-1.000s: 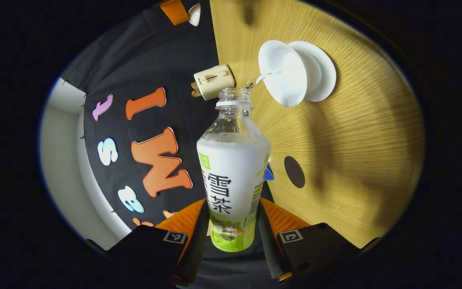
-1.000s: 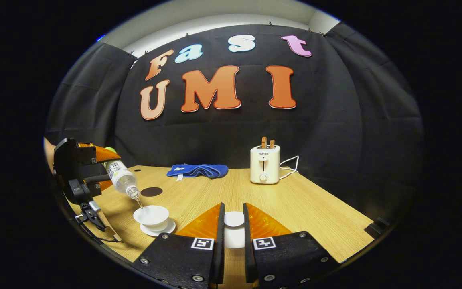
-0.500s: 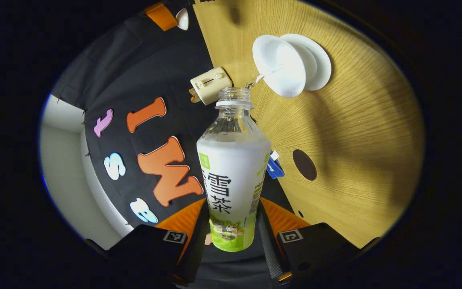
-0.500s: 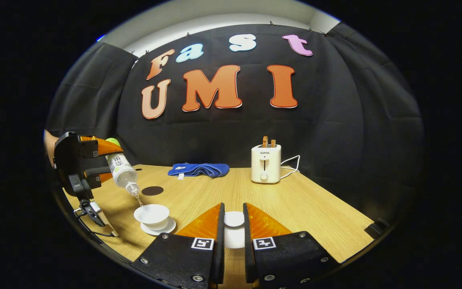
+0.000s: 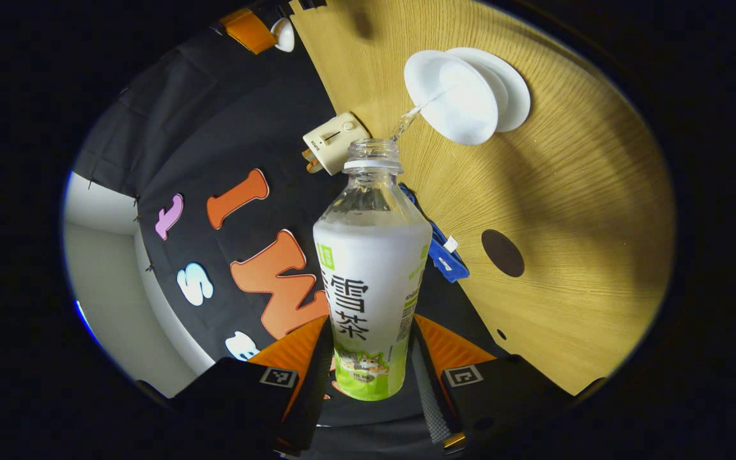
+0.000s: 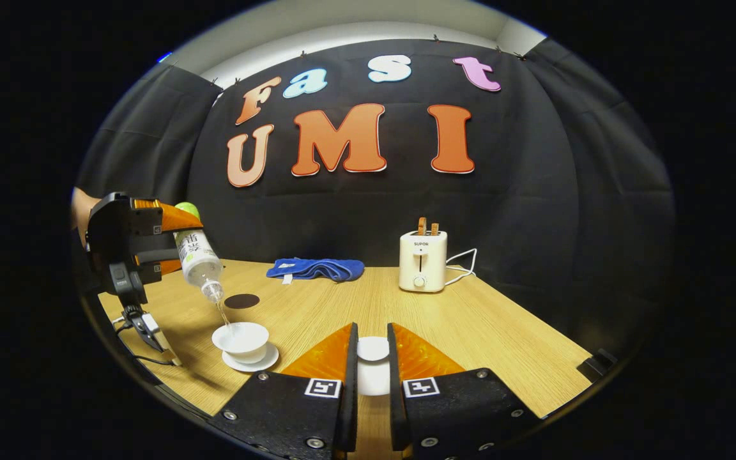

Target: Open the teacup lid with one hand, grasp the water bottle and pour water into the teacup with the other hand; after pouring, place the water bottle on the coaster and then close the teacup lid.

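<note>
Gripping the water bottle (image 5: 371, 281), left fingers (image 5: 429, 377) hide its base; right fingers (image 6: 350, 364) clamp the lid (image 6: 373, 349).

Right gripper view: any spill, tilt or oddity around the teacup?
Nothing stands out. The water bottle, tilted in the left gripper, sends a thin stream into the open teacup on its saucer; no water visible on the table.

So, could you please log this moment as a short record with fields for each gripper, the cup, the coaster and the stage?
left gripper: shut on tilted clear plastic water bottle
stream: thin, falling into white porcelain teacup on white saucer
right gripper: shut on white teacup lid
round dark coaster: bare, on wooden table
stage: pouring
</note>
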`<state>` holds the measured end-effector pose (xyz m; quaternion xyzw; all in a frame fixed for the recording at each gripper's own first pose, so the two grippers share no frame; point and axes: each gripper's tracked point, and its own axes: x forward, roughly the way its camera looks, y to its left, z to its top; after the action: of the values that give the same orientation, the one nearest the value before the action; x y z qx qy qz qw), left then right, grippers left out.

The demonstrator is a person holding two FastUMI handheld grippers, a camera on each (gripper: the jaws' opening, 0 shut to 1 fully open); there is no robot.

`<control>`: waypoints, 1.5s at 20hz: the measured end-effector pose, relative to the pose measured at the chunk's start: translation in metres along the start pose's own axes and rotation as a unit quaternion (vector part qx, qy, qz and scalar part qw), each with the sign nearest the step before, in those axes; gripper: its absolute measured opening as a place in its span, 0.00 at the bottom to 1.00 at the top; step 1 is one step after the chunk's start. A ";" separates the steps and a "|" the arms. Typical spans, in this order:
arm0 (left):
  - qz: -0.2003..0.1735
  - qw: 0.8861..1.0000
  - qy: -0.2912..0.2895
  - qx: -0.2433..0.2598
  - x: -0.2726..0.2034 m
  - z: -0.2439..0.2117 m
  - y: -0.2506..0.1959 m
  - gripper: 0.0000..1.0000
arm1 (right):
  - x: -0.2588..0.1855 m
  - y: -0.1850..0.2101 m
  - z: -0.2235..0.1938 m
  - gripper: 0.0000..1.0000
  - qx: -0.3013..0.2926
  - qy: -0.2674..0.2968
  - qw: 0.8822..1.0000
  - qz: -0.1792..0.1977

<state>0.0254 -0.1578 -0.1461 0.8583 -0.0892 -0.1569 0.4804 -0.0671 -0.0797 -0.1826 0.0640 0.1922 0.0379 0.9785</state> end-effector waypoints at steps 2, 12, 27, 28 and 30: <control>0.005 1.000 0.000 0.007 0.002 -0.003 0.002 0.66 | -0.001 0.001 -0.001 0.21 -0.001 0.000 1.000 0.001; -0.005 1.000 -0.027 -0.011 0.001 0.023 -0.018 0.66 | 0.002 0.014 -0.003 0.22 -0.006 0.004 1.000 0.013; 0.013 0.966 -0.039 -0.256 0.004 0.029 -0.044 0.64 | 0.020 0.065 0.006 0.21 -0.016 0.005 0.999 0.051; 0.026 0.957 -0.036 -0.286 0.001 0.021 -0.038 0.68 | 0.022 0.067 0.008 0.21 -0.016 0.005 0.999 0.051; 0.063 0.935 -0.028 -0.349 0.000 0.006 -0.020 0.65 | 0.028 0.074 0.012 0.21 -0.016 0.003 0.998 0.055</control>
<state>0.0227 -0.1524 -0.1663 0.6243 -0.0960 -0.1719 0.7560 -0.0406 -0.0046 -0.1717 0.0583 0.1911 0.0948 0.9752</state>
